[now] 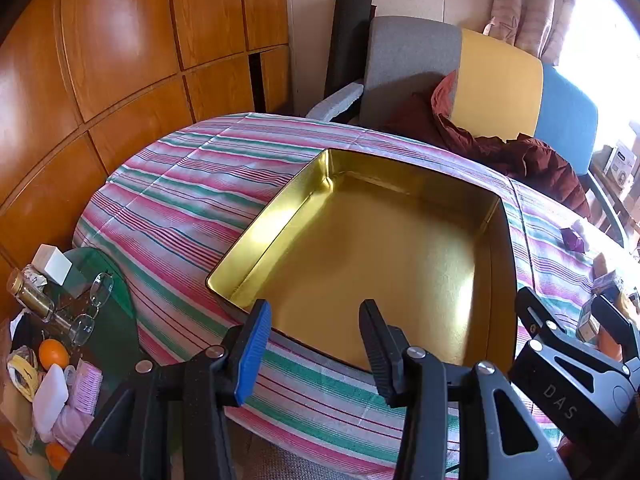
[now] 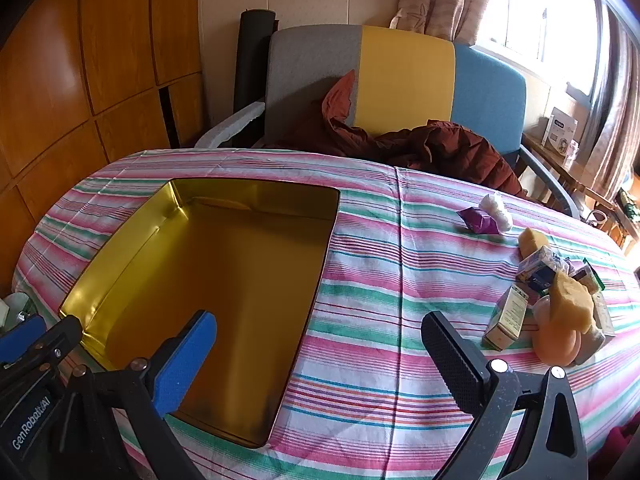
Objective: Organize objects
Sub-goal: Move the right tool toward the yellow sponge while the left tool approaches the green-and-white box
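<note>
Your left hand-held gripper (image 1: pixel 314 350) is open with nothing between its fingers. It hangs over the near edge of the gold tin box (image 1: pixel 384 256). One finger has a blue pad (image 1: pixel 253 354) and the other has a black pad (image 1: pixel 374 350).

Your right hand-held gripper (image 2: pixel 324 364) is open wide and holds nothing too. Its blue finger sits above the box, and its black finger sits above the striped cloth (image 2: pixel 400 280) on the tabletop.

You can see the box has nothing in it. It lies flat on the left part of the tabletop.

The things to sort are in a small heap (image 2: pixel 560 304) on the right side of the tabletop, well apart from the box. In the heap you can see yellow sponge pieces (image 2: pixel 572 300), small cardboard boxes (image 2: pixel 508 316) and a round peach-colored thing (image 2: pixel 556 340). A purple wrapper (image 2: pixel 480 220) and a white fluffy ball (image 2: pixel 498 206) lie touching each other, farther back on the cloth.

Behind the tabletop stands a chair (image 2: pixel 404 80) in gray, yellow and blue, with a dark red jacket (image 2: pixel 440 148) on it. Down to the left, a low glass table (image 1: pixel 104 280) holds eyeglasses (image 1: pixel 94 308), an orange (image 1: pixel 53 354) and a jar (image 1: pixel 30 294).
</note>
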The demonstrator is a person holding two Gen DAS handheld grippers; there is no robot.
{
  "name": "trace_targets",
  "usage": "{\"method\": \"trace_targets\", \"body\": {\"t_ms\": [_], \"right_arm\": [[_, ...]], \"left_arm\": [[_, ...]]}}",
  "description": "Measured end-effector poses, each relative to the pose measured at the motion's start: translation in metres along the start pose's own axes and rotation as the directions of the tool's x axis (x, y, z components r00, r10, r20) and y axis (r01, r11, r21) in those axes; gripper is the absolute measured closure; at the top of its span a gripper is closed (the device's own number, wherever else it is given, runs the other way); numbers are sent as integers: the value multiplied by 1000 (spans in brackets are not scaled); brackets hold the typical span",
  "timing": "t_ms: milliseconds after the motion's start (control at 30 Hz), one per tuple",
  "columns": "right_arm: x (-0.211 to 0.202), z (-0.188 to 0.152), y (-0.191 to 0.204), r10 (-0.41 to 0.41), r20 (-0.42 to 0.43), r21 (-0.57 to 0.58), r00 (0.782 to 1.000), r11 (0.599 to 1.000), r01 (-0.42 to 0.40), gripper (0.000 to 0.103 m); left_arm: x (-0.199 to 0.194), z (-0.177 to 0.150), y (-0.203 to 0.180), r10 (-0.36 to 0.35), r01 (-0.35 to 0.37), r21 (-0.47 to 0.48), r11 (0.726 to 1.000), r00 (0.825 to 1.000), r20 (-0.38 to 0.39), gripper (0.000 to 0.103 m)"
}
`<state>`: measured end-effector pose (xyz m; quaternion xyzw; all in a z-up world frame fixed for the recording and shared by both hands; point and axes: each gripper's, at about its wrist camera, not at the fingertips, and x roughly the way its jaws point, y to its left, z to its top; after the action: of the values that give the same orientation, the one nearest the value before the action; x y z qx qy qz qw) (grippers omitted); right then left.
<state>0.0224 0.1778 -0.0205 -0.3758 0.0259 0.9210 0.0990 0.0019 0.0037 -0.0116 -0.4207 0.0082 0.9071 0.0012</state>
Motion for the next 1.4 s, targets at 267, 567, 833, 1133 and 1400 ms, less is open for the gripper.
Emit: {"method": "trace_targets", "body": {"t_ms": [267,567,833,1133,1400], "right_arm": [[-5,2,-6,-9,18,6,1000,1000,9,0],[-12,3,-20,6,54,19,999,1000,-7,0],[-6,-9,-50,84,29,-30,996,996,-83,0],[-6,-37,-132,-50,-1,64,999,997,50,0],[-11,-39,-227,-175,37,102,984,980,170,0]], "left_arm": [[0,-2,-4,4,-4,10,1000,1000,-2,57],[1,-6,-8,-37,37,5,999,999,-22,57],[-8,-16,-20,-254,254,24,967,967,9,57],[-20,-32,-60,-404,402,154,903,915,-15,57],[-32,-57,-100,-491,497,264,827,866,-92,57]]}}
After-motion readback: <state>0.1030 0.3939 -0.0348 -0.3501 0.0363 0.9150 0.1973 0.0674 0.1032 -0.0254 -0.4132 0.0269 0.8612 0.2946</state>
